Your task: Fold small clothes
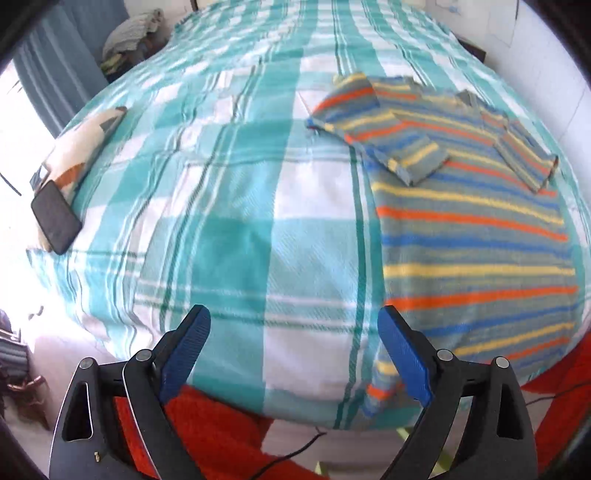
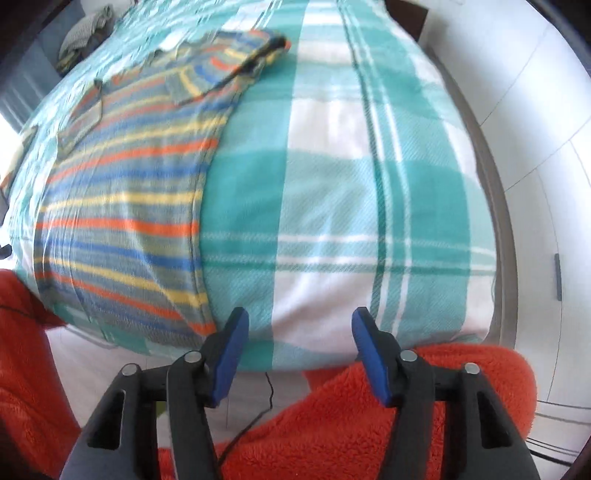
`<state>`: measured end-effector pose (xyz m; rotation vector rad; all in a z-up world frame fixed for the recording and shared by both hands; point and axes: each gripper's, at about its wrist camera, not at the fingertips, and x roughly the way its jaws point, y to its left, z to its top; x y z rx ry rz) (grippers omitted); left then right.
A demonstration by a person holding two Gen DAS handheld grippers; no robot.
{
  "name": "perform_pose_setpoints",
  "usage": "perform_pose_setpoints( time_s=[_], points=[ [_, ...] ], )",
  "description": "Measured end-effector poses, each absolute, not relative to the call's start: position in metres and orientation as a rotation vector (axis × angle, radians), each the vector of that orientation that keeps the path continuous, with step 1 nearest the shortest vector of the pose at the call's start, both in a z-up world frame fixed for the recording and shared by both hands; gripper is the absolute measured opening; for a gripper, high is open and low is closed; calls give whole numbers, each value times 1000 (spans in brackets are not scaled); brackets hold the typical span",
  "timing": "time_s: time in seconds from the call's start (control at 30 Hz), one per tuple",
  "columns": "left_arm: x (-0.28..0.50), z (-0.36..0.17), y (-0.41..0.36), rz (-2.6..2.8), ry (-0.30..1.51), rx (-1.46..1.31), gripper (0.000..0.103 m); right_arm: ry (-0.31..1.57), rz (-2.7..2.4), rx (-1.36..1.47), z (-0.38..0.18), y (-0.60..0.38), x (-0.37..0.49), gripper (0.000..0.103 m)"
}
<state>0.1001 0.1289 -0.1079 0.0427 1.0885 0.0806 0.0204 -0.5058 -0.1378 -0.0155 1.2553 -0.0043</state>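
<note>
A small striped shirt [image 1: 476, 229], grey-green with orange, yellow and blue bands, lies flat on a teal and white checked bedspread [image 1: 236, 206]. Both its sleeves are folded inward across the chest. One hem corner hangs over the bed's near edge. My left gripper [image 1: 295, 325] hovers open above the near edge, left of the shirt, nothing between its blue pads. In the right wrist view the shirt [image 2: 125, 199] lies to the left, and my right gripper [image 2: 300, 325] stands open over bare bedspread [image 2: 332, 192] beside the shirt's right side.
A black phone [image 1: 55, 218] rests on a patterned pillow [image 1: 81, 155] at the bed's left edge. A pile of clothes [image 1: 129, 33] sits at the far left. Red fleece [image 2: 351, 417] covers a person's legs below both grippers. A thin black cable [image 2: 266, 398] runs over the floor.
</note>
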Motion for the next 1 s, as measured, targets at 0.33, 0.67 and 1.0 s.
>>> perform_pose_setpoints(
  time_s=[0.33, 0.67, 1.0],
  points=[
    [225, -186, 146, 207, 945, 21, 96, 956, 4, 13, -108, -425, 19, 69],
    [224, -231, 173, 229, 917, -71, 103, 1060, 110, -101, -141, -374, 11, 69],
    [226, -230, 170, 227, 916, -77, 103, 1098, 71, -49, -147, -378, 20, 69]
  ],
)
